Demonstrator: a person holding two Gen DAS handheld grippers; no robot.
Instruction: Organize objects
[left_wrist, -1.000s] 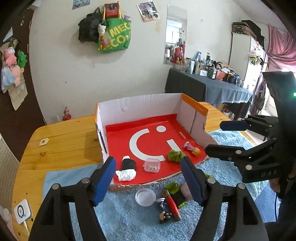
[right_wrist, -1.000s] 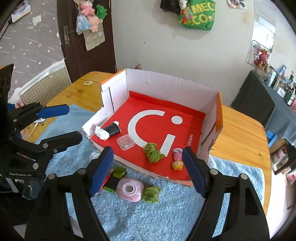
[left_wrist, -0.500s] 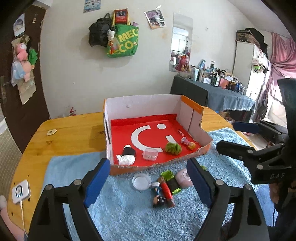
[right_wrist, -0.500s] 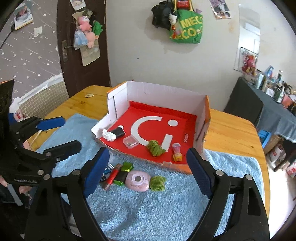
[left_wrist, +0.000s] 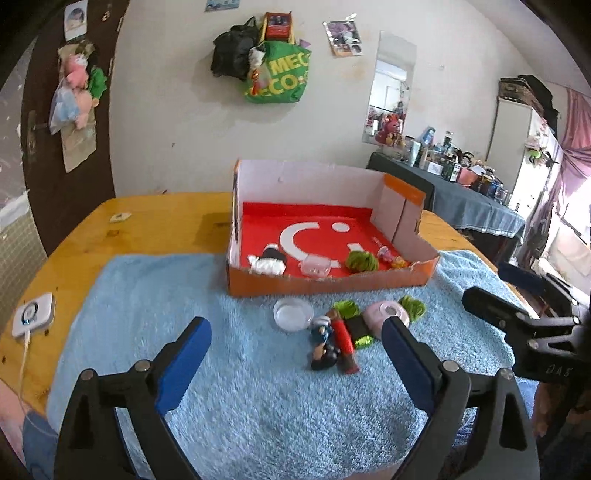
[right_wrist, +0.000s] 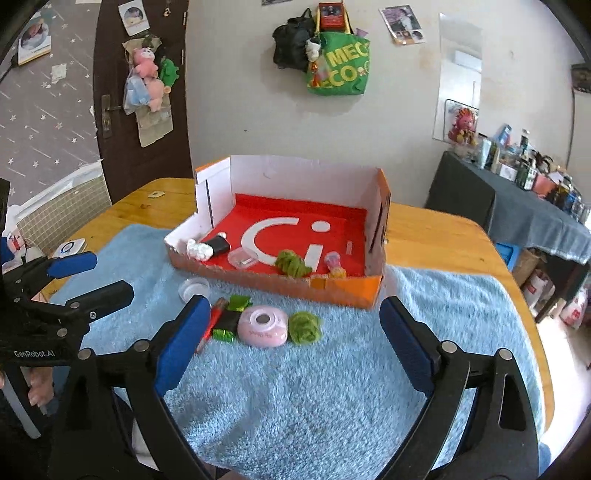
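Cardboard box, red-floored and open-topped, sits on a blue fluffy mat; inside along its front wall lie a black-and-white bundle, a clear case, a green ball and a small figurine. Just in front of the box, on the mat, lie a clear lid, a toy figure, a red stick, a pink round case and a green tuft. Left gripper and right gripper hover in front of the box, jaws opening wide with nothing gripped.
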